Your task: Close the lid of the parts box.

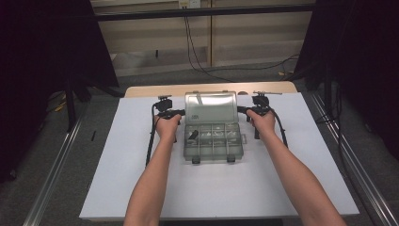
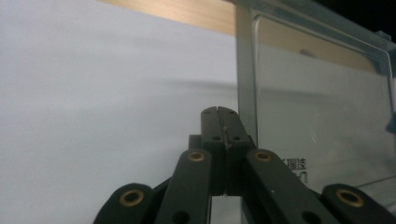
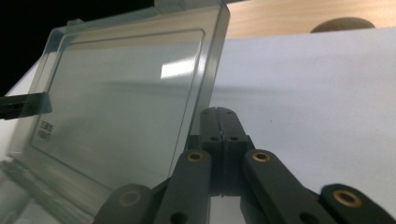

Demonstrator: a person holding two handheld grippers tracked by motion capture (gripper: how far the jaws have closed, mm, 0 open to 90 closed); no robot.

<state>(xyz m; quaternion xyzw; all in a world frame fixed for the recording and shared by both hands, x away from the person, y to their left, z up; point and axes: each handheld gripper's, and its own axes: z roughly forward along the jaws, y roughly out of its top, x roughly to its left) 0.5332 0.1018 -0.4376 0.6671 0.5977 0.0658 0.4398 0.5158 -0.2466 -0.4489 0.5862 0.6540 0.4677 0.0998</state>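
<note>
Clear box (image 1: 213, 141) open on table (image 1: 141, 188), lid (image 1: 210, 107) upright. Left tool (image 2: 218, 110) and right tool (image 3: 218, 111) closed, empty, beside lid edges, possibly touching.

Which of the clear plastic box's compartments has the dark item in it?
The front-left compartment of the clear plastic organiser box, nearest the left gripper: it holds a small dark piece; the other compartments look pale or empty.

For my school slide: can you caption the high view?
Two hands hold shut grippers beside an open clear plastic box on a white table.
</note>
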